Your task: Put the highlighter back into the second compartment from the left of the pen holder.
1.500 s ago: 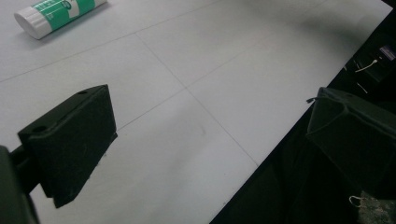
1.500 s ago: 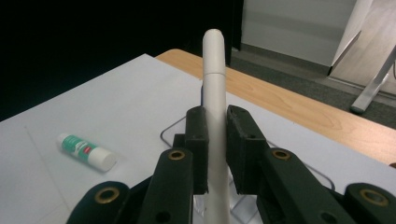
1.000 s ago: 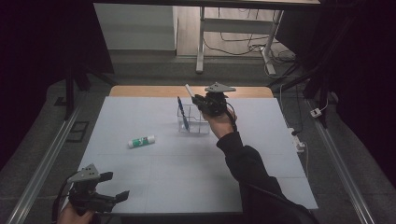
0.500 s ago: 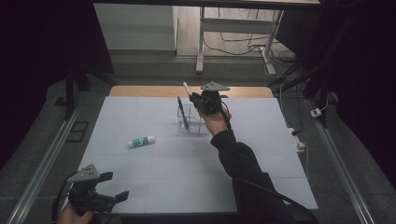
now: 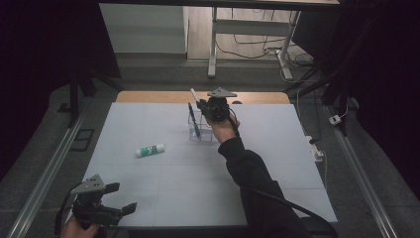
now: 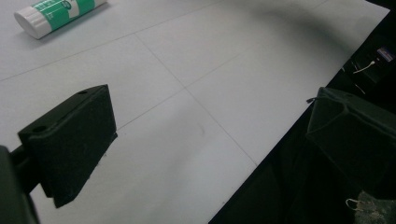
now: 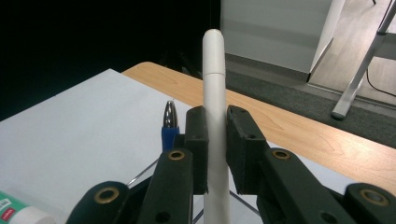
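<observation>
Holding the white cylindrical pen (image 7: 215, 116) clamped upright in your right gripper (image 5: 205, 105) above the clear wire holder (image 5: 200, 125) (blue pen (image 5: 193, 119) inside) near the tabletop's far edge, lower it straight in; your left gripper (image 5: 116, 198) idles agape.

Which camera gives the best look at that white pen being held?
The right gripper view: the white pen stands upright and close, clamped in the right gripper. The high view shows it small, sticking out above the clear holder.
</observation>
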`<action>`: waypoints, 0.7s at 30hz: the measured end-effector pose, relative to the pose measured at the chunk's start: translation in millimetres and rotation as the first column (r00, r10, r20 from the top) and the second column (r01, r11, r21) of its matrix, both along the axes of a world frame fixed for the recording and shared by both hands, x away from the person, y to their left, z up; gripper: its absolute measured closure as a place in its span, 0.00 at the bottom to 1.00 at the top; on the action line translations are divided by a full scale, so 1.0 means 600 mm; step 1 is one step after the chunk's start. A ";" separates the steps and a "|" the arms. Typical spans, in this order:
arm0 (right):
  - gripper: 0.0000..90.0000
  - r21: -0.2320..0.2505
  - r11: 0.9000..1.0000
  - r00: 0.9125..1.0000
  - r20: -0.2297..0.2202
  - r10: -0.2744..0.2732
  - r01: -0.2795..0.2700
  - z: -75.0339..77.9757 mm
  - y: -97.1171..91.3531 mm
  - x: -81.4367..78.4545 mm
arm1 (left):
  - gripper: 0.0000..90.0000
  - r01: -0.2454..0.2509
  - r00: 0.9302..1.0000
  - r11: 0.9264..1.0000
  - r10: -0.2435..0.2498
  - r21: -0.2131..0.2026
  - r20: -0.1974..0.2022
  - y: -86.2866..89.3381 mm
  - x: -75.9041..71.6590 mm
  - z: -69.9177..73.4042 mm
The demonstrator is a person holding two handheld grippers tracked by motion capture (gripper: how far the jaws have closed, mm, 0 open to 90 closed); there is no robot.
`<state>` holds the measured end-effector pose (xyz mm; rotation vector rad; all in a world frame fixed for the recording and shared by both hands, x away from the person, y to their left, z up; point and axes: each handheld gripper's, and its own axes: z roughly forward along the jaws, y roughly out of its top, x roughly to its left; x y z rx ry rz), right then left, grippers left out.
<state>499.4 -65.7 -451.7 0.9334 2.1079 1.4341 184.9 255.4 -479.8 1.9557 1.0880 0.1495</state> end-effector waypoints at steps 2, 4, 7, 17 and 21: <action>0.88 0.005 1.000 1.000 -0.008 -0.002 0.002 -0.004 0.002 0.000 | 0.01 0.000 1.000 1.000 0.000 0.000 0.000 0.000 0.000 0.000; 0.88 -0.002 1.000 1.000 -0.009 0.002 -0.002 -0.008 0.004 -0.001 | 0.01 0.000 1.000 1.000 0.000 0.000 0.000 0.000 0.000 0.000; 0.88 -0.010 1.000 1.000 -0.010 0.008 -0.008 -0.012 0.005 -0.004 | 0.01 0.000 1.000 1.000 0.000 0.000 0.000 0.000 0.000 0.000; 0.86 -0.026 1.000 0.999 -0.035 0.005 -0.006 -0.017 -0.008 -0.013 | 0.01 0.001 1.000 1.000 -0.001 0.005 0.001 -0.001 0.000 0.000; 0.77 -0.029 1.000 0.999 -0.036 0.010 -0.011 -0.013 -0.011 -0.017 | 0.01 0.001 1.000 1.000 -0.001 0.003 -0.001 -0.001 0.001 0.000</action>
